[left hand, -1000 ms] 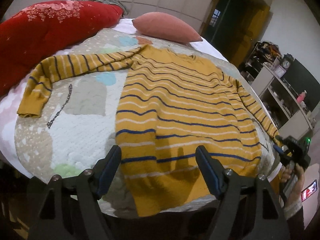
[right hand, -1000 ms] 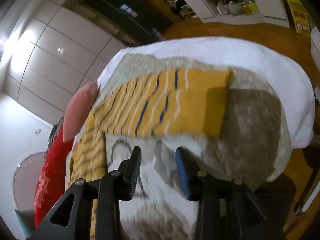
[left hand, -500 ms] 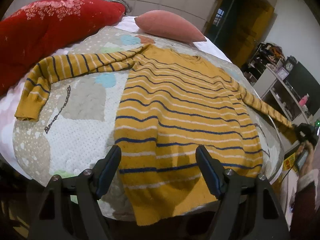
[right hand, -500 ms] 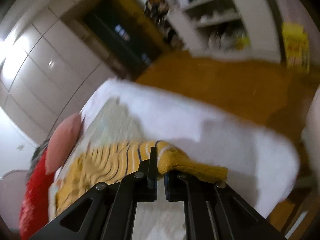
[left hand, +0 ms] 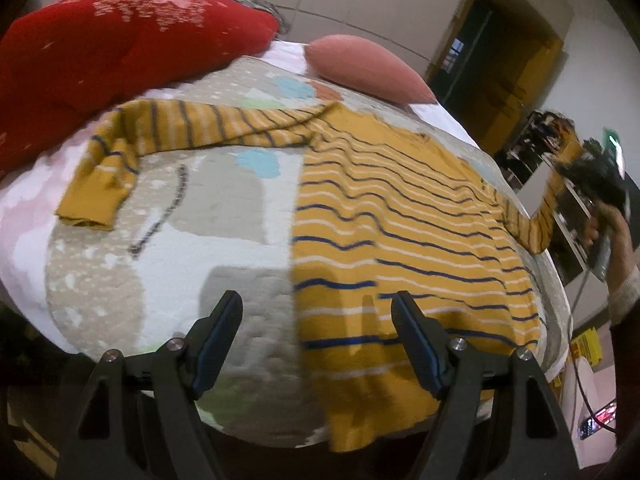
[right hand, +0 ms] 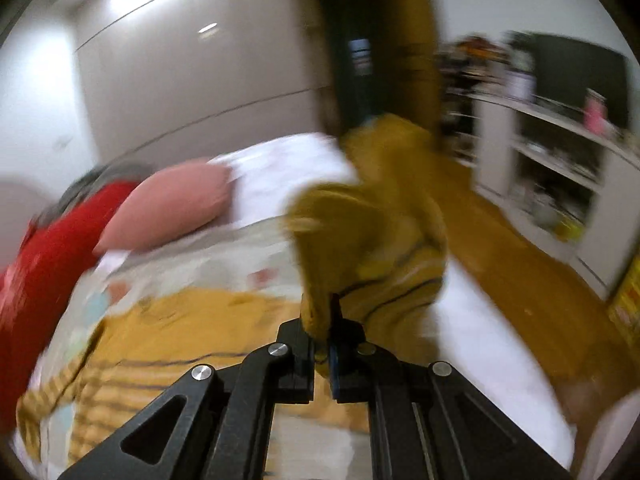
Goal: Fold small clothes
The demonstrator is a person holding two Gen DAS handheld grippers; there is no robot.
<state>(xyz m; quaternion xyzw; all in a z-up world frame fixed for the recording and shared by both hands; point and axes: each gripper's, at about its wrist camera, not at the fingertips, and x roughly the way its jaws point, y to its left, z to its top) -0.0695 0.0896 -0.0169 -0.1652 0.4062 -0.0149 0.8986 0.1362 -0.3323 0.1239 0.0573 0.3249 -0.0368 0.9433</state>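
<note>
A mustard sweater (left hand: 392, 216) with navy and white stripes lies flat on the bed's patterned blanket (left hand: 160, 264). Its left sleeve (left hand: 168, 136) stretches out toward the red cushion, cuff folded under. My left gripper (left hand: 316, 336) hovers open over the hem near the sweater's left edge, nothing between its fingers. My right gripper (right hand: 322, 336) is shut on the right sleeve cuff (right hand: 360, 232), lifted off the bed; in the left wrist view the right gripper (left hand: 592, 176) holds that right sleeve (left hand: 536, 224) up at the bed's right side.
A red cushion (left hand: 120, 48) and a pink pillow (left hand: 364, 68) lie at the head of the bed. White shelves (right hand: 552, 168) full of small items stand past the orange floor (right hand: 520, 272) on the right. A dark doorway (left hand: 480, 52) is beyond the bed.
My right gripper shut on the right sleeve cuff and swung it up and off the bed. My left gripper drifted a little leftward over the hem, still open.
</note>
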